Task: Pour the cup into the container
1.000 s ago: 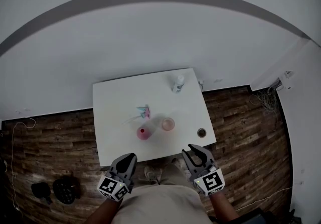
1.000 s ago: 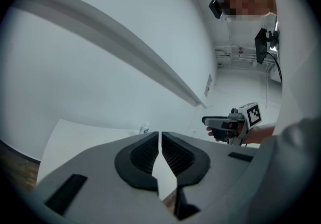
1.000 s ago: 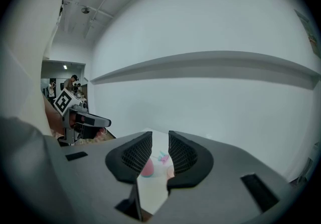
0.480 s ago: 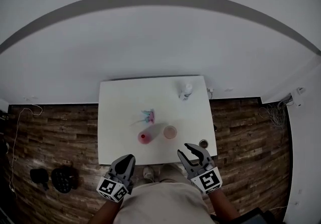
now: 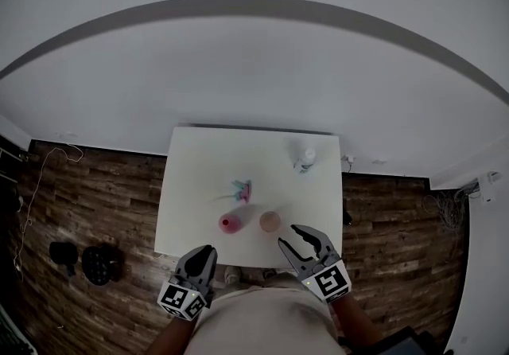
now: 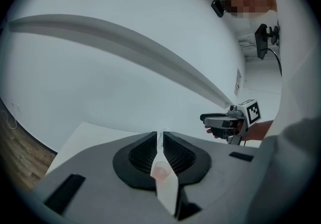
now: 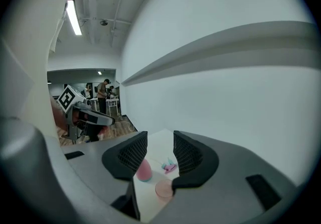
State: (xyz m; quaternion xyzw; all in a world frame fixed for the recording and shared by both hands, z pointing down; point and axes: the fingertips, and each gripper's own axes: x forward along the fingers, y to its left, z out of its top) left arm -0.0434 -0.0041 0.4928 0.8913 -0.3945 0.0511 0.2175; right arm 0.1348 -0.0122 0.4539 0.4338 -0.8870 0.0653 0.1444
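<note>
Pale pink and half clear, the cup [image 5: 270, 221] stands upright near the front edge of the white bench [image 5: 199, 170], with its mouth up. What is in it I cannot tell. Just beside it, on its left, stands a deeper pink vessel [image 5: 230, 224], which I judge to be the container. Further back lie a small teal and pink thing [image 5: 241, 189] and a white bottle [image 5: 305, 157], well apart from both.

Your right tongs [image 5: 293, 236] are the nearer ones: the cup lies just ahead of them and a little to their left. Their jaws stand apart, they have just been opening, and nothing is between them yet. In the right gripper view the cup shows low in the gap, so the line is almost good. I judge you must go forward and down, and take the cup from the side. Your left tongs [image 5: 207, 250] have their jaws together, hold nothing, and point toward the container.
</note>
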